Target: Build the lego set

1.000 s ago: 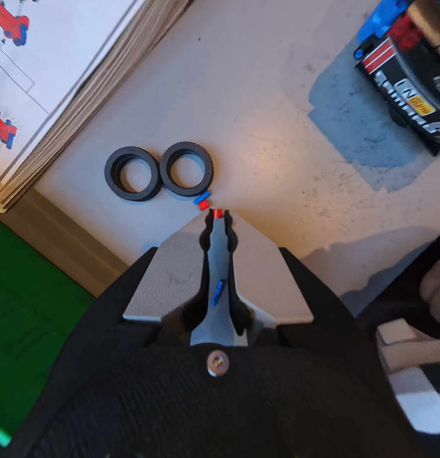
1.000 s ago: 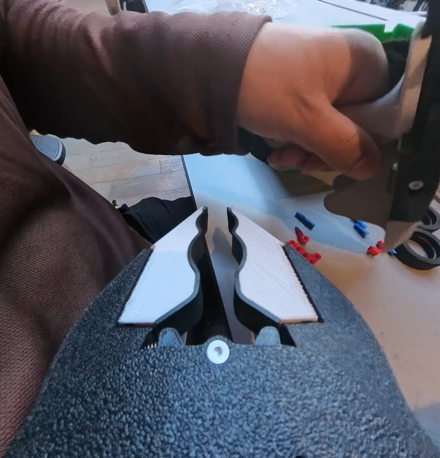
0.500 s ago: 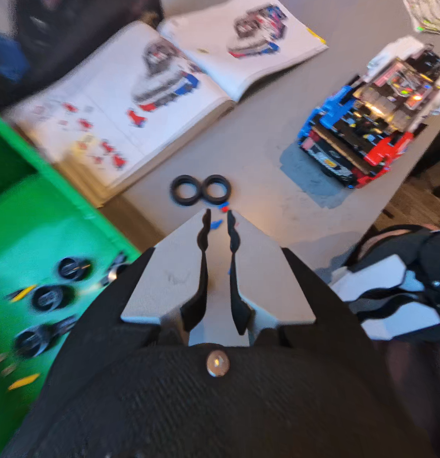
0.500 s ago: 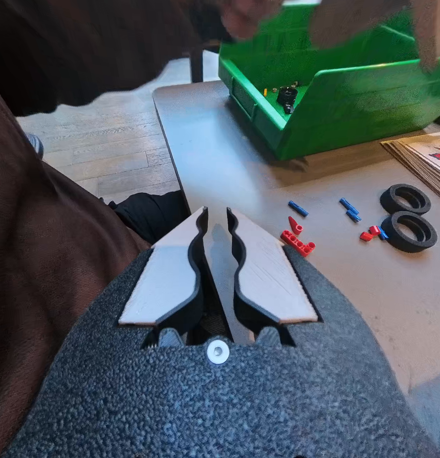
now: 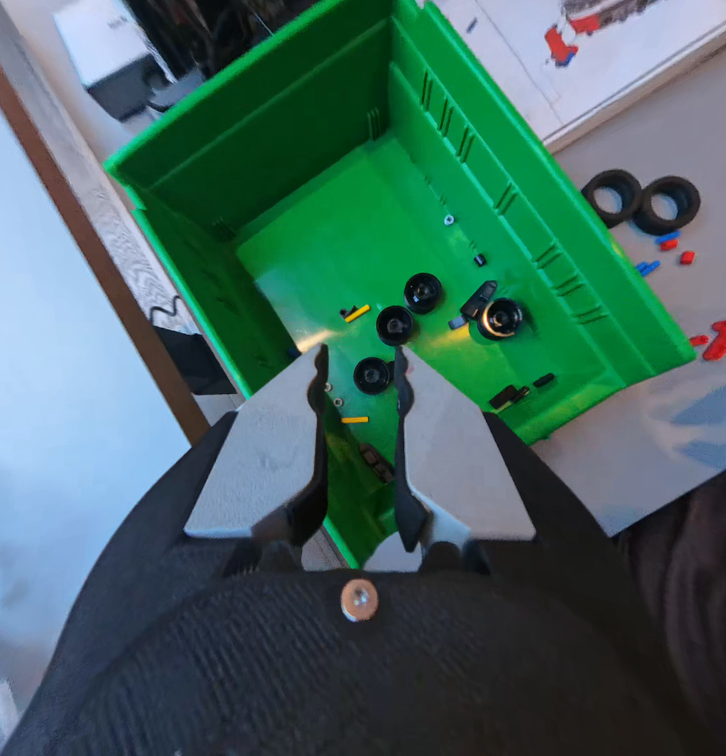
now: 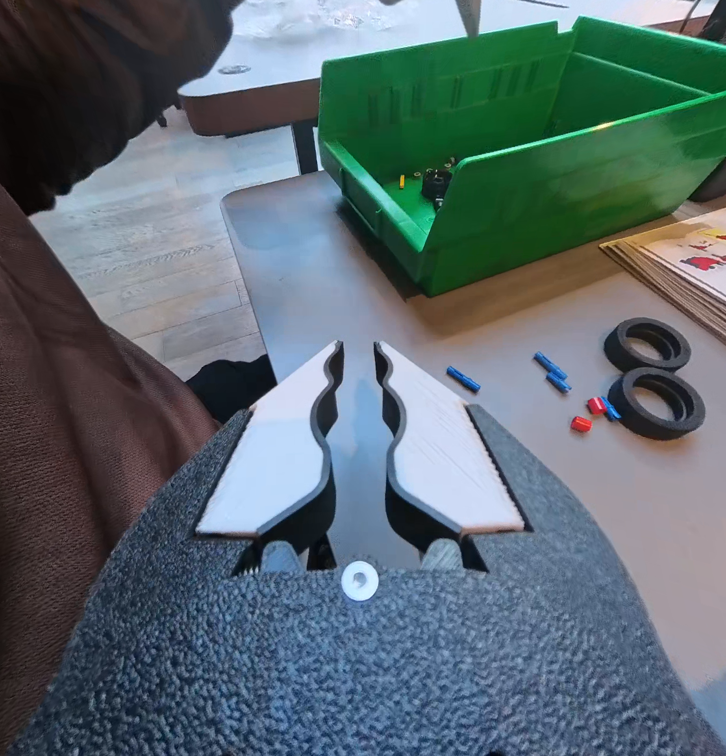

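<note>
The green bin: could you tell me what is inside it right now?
Green bin: four black wheel hubs, two yellow pins, small black and grey bits. The left gripper covers part of its floor.

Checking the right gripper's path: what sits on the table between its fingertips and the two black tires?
Right wrist view: between the right gripper and the tires lie small blue pins and red pieces; otherwise bare table.

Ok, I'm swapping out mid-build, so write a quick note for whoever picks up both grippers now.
Left gripper: open, empty, over the green bin, above the black wheel hubs.
Right gripper: open, empty, over the table edge.
Two black tyres, blue pins and small red pieces lie loose on the table, by the instruction book.
Done: can't tell; model out of view.
Left: hubs unpicked, tyres unfitted.
</note>
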### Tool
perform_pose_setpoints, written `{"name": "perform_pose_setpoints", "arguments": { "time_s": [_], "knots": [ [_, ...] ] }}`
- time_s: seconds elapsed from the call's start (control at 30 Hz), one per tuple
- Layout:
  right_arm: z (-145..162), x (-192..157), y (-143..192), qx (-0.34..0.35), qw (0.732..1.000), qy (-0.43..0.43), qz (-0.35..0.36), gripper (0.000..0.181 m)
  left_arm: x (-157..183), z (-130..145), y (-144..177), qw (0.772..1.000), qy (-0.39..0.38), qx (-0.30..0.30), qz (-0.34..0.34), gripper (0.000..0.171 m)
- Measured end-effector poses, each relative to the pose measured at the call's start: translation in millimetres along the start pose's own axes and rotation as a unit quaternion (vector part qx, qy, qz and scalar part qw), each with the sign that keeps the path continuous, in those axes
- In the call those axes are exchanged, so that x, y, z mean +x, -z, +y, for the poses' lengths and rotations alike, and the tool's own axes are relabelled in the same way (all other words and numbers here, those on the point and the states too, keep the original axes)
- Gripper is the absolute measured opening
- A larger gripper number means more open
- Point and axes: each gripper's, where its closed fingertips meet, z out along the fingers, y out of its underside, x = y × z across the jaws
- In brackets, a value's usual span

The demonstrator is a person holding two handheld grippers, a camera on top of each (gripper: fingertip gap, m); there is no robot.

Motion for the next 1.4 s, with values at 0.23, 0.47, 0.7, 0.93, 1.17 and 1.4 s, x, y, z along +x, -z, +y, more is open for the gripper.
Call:
{"name": "perform_pose_setpoints", "arguments": {
  "time_s": [0.23,0.47,0.7,0.93,1.17,1.4],
  "knots": [
    [10,-3,-10,-0.038,0.999,0.001,-0.017,0.013,-11,27,-39,0.989,-0.074,-0.126,0.006,0.024],
    [15,4,-14,-0.065,0.995,-0.047,-0.058,0.015,7,54,-42,0.966,-0.121,-0.203,0.102,0.024],
    [6,10,-22,-0.05,0.993,-0.048,-0.097,0.016,19,64,-38,0.946,-0.149,-0.235,0.167,0.024],
    [5,7,-24,-0.054,0.988,-0.057,-0.131,0.016,73,56,-36,0.922,-0.148,-0.206,0.294,0.02],
    [4,7,-21,-0.043,0.992,-0.042,-0.113,0.016,120,60,-59,0.896,-0.219,-0.227,0.311,0.019],
    [1,7,-18,-0.029,0.992,-0.039,-0.115,0.016,123,73,-74,0.899,-0.282,-0.235,0.237,0.016]
  ]
}}
